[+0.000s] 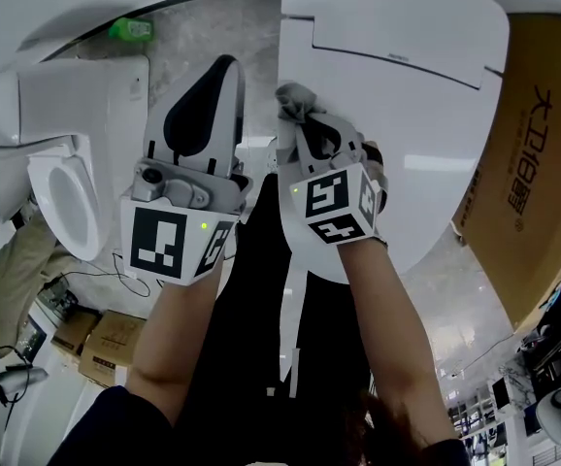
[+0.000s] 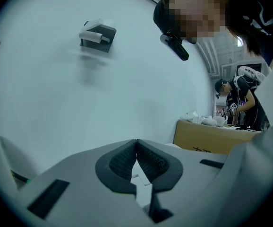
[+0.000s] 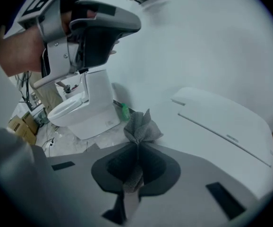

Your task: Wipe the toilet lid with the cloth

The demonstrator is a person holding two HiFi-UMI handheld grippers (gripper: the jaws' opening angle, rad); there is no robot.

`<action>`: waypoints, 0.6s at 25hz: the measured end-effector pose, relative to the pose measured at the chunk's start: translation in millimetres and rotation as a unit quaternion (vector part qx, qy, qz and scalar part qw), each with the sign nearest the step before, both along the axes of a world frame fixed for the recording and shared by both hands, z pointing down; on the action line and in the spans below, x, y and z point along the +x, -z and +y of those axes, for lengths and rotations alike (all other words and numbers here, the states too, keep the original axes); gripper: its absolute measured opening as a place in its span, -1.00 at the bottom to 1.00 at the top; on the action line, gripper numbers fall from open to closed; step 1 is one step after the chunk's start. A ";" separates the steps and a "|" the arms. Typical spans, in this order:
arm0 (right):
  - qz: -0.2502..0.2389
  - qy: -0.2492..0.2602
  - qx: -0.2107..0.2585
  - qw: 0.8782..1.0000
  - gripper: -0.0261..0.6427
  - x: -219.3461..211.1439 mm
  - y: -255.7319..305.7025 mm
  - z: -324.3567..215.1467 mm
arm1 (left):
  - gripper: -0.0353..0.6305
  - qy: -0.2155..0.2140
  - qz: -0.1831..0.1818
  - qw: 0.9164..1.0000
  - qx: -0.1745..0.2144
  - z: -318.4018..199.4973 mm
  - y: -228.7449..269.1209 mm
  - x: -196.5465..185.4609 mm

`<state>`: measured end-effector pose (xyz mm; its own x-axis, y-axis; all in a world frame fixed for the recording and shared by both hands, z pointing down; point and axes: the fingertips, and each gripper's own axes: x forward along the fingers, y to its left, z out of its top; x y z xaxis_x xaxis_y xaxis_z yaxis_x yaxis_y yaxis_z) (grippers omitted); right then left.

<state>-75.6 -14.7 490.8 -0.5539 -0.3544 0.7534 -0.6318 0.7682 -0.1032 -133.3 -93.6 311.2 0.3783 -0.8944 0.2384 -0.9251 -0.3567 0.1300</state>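
At centre left of the head view, the left gripper [image 1: 224,63] is idling, its fingers [image 2: 120,162] pressing together on nothing. Just right of it, the right gripper [image 3: 137,148] is pinching the bunched cloth [image 3: 141,126], a small tuft poking past its fingers [image 3: 110,167], at the left edge of the lid [image 1: 397,95] filling the upper right. Whether cloth is touching lid, I cannot tell. With so little cloth showing, the hard tips are probably risking a scrape, or drag pulling the cloth free.
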 end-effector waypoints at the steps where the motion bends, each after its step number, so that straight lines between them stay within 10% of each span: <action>1: -0.003 0.013 -0.003 1.000 -0.82 -11.6 0.1 4.8 | -0.83 0.001 0.000 1.000 0.000 0.4 -0.2 -1.3; 7: -0.006 0.095 0.020 0.995 -0.82 -50.1 0.0 35.9 | -0.83 0.005 -0.001 1.000 -0.003 3.3 -1.6 -3.6; 15: -0.011 0.038 0.022 0.999 -0.82 3.8 -1.0 29.6 | -0.83 -0.006 -0.004 1.000 0.002 3.3 -1.2 6.4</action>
